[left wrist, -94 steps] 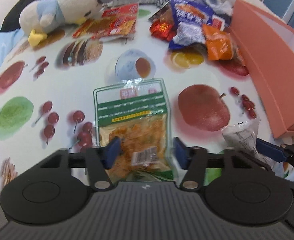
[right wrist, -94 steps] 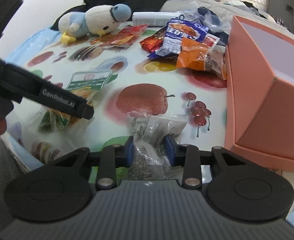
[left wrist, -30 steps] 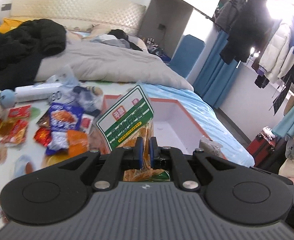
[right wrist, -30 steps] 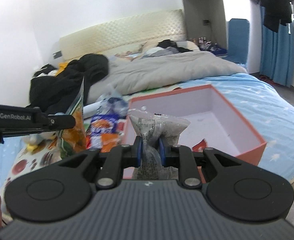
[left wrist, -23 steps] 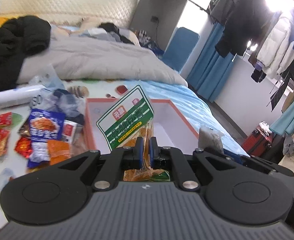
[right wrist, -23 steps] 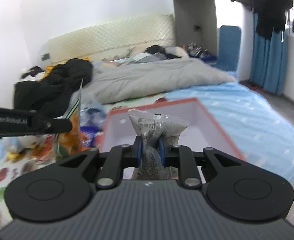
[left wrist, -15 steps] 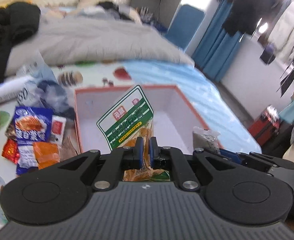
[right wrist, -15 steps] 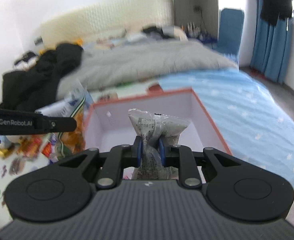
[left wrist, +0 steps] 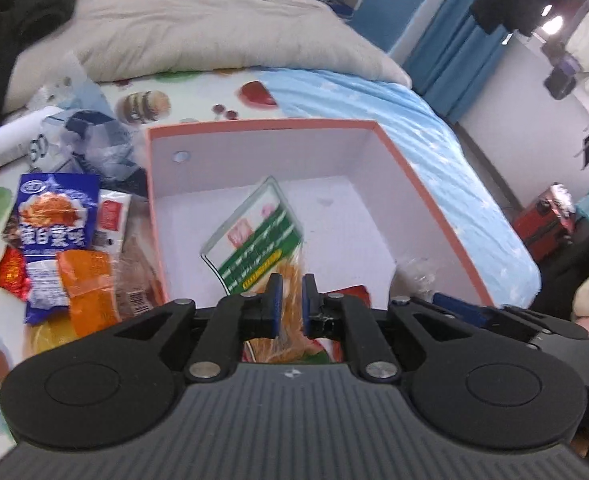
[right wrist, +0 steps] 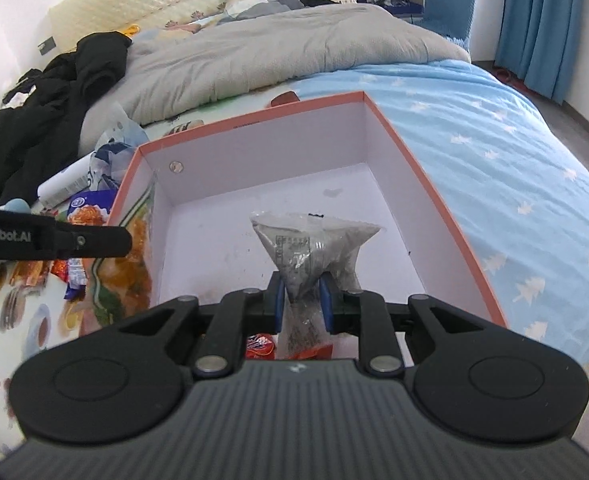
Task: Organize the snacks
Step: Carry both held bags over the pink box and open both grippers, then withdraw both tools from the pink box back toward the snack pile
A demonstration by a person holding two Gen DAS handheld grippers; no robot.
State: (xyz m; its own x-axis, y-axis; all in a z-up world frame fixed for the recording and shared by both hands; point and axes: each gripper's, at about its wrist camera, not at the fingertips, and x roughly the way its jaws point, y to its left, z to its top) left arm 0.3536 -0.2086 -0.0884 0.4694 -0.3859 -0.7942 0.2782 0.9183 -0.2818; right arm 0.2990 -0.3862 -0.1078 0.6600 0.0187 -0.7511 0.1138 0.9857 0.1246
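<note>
Right wrist: grey packet [right wrist: 308, 254] between opening fingers [right wrist: 277, 305] above orange box [right wrist: 446, 216].

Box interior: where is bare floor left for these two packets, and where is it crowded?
The far half of the box floor, along the back and right walls, is bare. The near edge holds red wrappers. Left of the box, the snack pile crowds the tablecloth.
</note>
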